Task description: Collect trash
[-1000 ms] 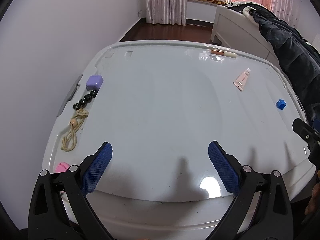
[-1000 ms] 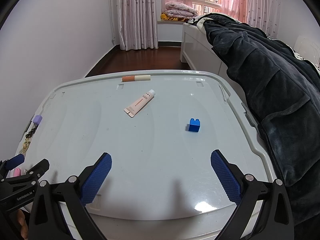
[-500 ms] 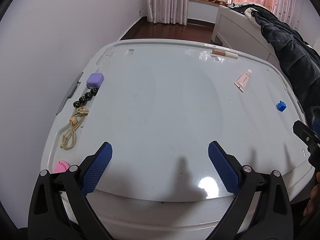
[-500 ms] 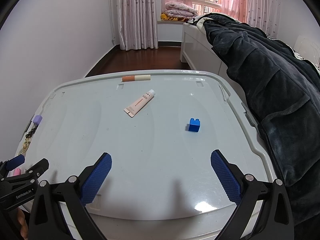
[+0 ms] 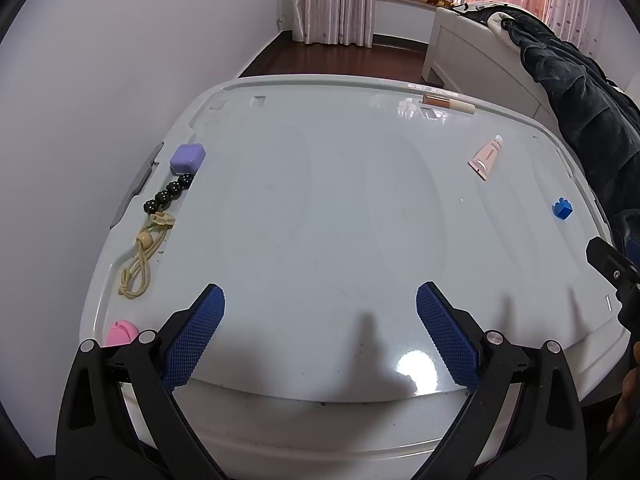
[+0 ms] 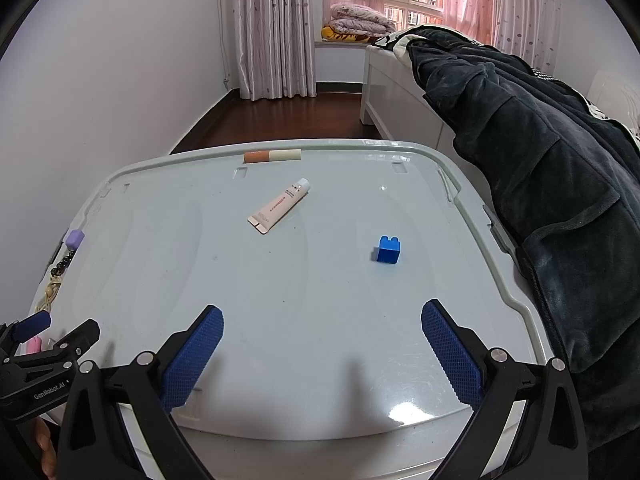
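Left wrist view: the left gripper hangs over the near edge of the white bench, jaws wide and empty. Left of the bench's middle lie a purple case, black beads, a tan cord and a pink clip.

Right wrist view: the right gripper has jaws wide too, nothing held. Beyond it sit a cream tube, a blue block and a two-tone stick at the bench's far rim. Picking looks not yet begun; next, choose one item and reach for it.
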Demonstrator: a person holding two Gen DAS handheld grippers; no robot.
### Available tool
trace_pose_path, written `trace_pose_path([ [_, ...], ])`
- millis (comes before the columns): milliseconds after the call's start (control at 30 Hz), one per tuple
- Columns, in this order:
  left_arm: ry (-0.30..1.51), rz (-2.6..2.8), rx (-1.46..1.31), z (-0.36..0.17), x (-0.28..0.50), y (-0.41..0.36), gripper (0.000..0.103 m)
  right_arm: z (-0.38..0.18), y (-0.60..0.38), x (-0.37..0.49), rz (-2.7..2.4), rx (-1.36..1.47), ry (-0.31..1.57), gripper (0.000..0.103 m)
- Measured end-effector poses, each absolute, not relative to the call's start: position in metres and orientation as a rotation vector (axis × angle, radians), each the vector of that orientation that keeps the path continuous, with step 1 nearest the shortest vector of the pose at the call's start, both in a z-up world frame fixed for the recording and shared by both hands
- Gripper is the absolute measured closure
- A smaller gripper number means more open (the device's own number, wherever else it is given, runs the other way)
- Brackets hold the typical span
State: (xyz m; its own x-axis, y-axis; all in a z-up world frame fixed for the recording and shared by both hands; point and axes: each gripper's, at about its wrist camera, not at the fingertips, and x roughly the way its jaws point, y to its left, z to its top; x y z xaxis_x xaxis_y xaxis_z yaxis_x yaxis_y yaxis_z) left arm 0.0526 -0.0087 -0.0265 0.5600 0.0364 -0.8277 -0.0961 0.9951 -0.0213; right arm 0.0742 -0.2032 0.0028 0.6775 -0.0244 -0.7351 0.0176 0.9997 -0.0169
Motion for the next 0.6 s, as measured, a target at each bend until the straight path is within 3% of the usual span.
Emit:
trace_pose_path([
  [600,0.971,0.082,-0.063,-0.0269,0.0513,-0.0092,0.009,0.0030,-0.2013,0.0734,-0.028,-0.009,0.828,0.005],
])
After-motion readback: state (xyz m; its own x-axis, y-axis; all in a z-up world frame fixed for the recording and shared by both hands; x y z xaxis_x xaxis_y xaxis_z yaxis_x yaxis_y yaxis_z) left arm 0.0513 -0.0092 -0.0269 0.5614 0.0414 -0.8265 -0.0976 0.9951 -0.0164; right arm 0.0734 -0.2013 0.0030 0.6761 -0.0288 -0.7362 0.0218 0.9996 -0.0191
